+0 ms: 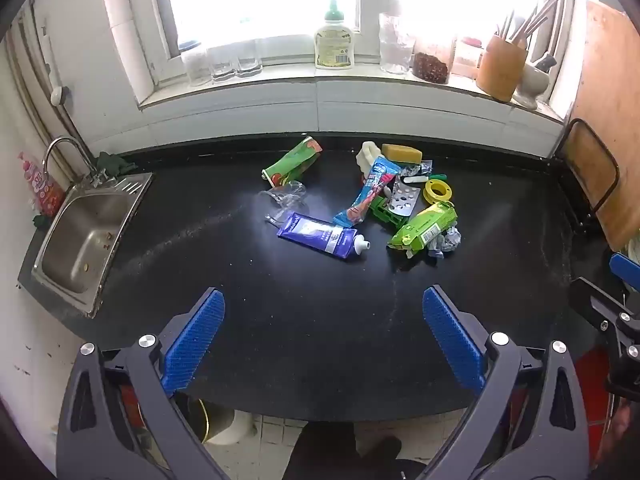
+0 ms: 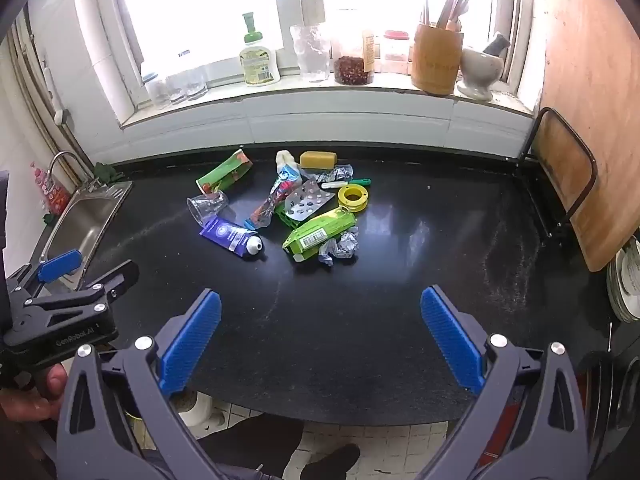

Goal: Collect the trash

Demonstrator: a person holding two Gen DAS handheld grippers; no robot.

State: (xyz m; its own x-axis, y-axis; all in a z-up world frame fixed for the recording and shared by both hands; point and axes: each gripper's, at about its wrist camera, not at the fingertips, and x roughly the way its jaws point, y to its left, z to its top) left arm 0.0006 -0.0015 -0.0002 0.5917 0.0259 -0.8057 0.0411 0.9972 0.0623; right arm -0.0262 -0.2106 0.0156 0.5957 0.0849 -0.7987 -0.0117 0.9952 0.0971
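a black kitchen countertop (image 1: 304, 340) fills the scene beneath a bright window, its sill (image 1: 360, 80) lined with jars, a green-capped bottle (image 1: 334, 42) and a wooden utensil holder (image 1: 502, 68), all set back out of the working area. a steel sink (image 1: 86, 236) sits sunk into the counter's left end, and a wooden board (image 2: 584, 112) leans against the right wall.

the left gripper (image 1: 323, 312) and the right gripper (image 2: 320, 312) hang over the near edge of the counter, both tilted down toward the surface, jaws spread wide with nothing between them, well apart from the litter; judged from this, collecting has not yet begun. a hand (image 2: 36, 392) grips the left tool's handle.

the trash lies heaped near the middle of the counter toward the back wall, apparently dumped together for picking. largest is a green wipes packet (image 2: 318, 232), touching a crumpled foil wad (image 2: 344, 246) at its near end. a blue tube (image 2: 232, 238) lies flat just beside the pile's left, nearest the grippers and probably the easiest first grab. behind it, a toppled clear plastic cup (image 2: 206, 206) and a green printed carton (image 2: 224, 176) lie on their sides. a crinkled blue wrapper (image 2: 276, 196) leans across a pill blister sheet (image 2: 308, 202). a yellow tape spool (image 2: 353, 198) and a yellow sponge (image 2: 318, 160) sit at the back.
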